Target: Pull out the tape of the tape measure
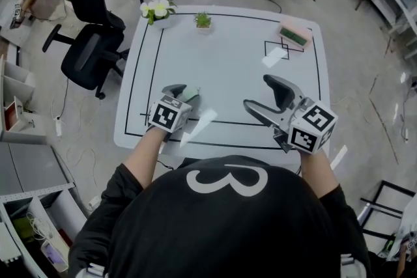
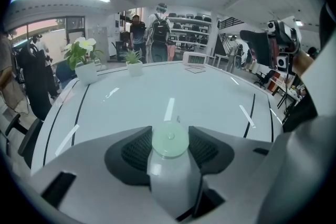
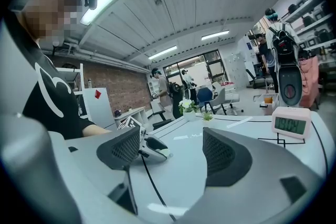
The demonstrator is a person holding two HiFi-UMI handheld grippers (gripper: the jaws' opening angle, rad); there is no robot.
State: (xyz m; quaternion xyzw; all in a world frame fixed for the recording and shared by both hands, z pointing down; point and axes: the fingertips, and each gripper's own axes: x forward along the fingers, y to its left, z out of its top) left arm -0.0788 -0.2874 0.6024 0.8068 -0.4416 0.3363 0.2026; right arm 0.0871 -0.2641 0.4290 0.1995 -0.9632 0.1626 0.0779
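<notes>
White table (image 1: 221, 68) | tape measure (image 2: 168, 173) lengthwise in left gripper (image 2: 169, 138) | green end outward

Left hand-held gripper (image 1: 183, 94) seemingly clasps tape measure (image 1: 192, 97) — right hand-held gripper (image 1: 258, 93) gapes.

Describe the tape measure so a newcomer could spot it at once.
On the white table, look near the front-left corner. The tape measure sits between the pads of the left gripper: whitish body, pale green round face, unlike the flowers, plant and clock along the far edge.
</notes>
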